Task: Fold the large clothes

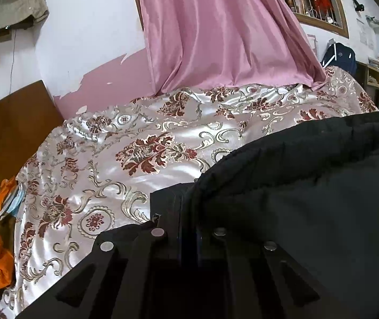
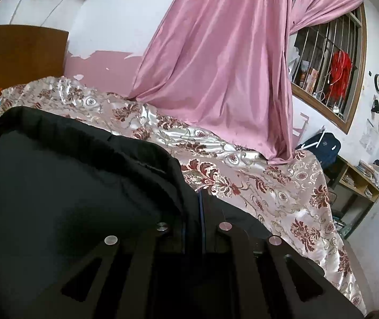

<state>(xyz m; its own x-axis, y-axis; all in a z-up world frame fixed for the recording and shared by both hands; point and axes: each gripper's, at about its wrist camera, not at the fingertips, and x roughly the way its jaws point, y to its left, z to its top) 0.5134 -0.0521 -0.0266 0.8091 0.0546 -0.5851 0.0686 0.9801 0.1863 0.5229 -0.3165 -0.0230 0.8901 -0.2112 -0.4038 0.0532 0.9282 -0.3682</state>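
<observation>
**Both grippers carrying black coat over the bed, risk of a slipped or crooked fold**

The left gripper [image 1: 188, 207] has its jaws clenched on an edge of the black coat [image 1: 309, 186]. The right gripper [image 2: 192, 207] is clamped the same way on the coat's other side. The coat hangs bunched between the two, right in front of both cameras, above the floral bedspread [image 1: 109, 164]. It looks thick and padded, so it probably handles heavy and bulky. The step appears to be laying one part over for a fold.

Risks: the grips look thin on thick fabric, so the weight could pull an edge free. If one hand drops lower than the other, the fold lands skewed. The shiny bedspread may let the coat slide. The pink curtain [image 2: 216, 66] trails onto the bed and could get caught underneath.
</observation>
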